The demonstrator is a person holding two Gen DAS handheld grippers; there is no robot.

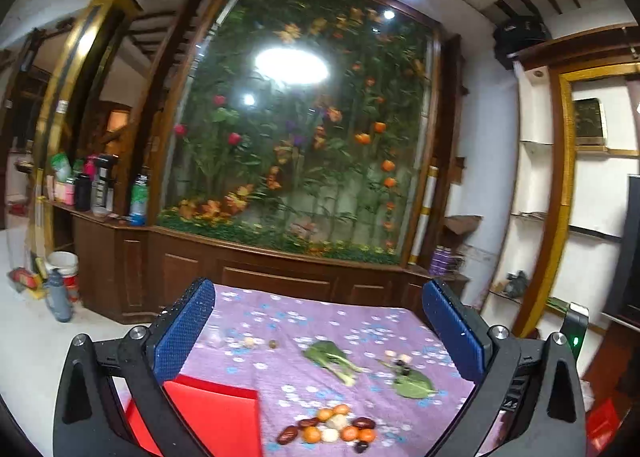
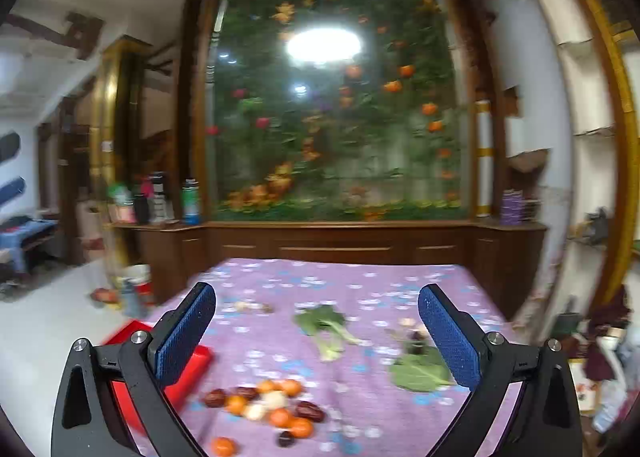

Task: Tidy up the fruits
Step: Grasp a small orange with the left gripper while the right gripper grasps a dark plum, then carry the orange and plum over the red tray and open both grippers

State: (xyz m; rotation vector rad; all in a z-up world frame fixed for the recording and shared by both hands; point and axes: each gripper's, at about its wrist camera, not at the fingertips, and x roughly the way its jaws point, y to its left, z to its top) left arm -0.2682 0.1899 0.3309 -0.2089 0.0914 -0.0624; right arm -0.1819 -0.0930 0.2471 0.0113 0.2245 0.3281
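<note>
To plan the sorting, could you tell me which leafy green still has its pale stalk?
The bok choy mid-cloth; the other is a flat leaf beside the right gripper's finger.

Both the left tongs (image 1: 320, 331) and the right tongs (image 2: 316, 331) are spread wide, holding nothing, pointing roughly level.

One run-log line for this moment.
left gripper open | right gripper open | small fruits piled on purple cloth | red tray empty
</note>
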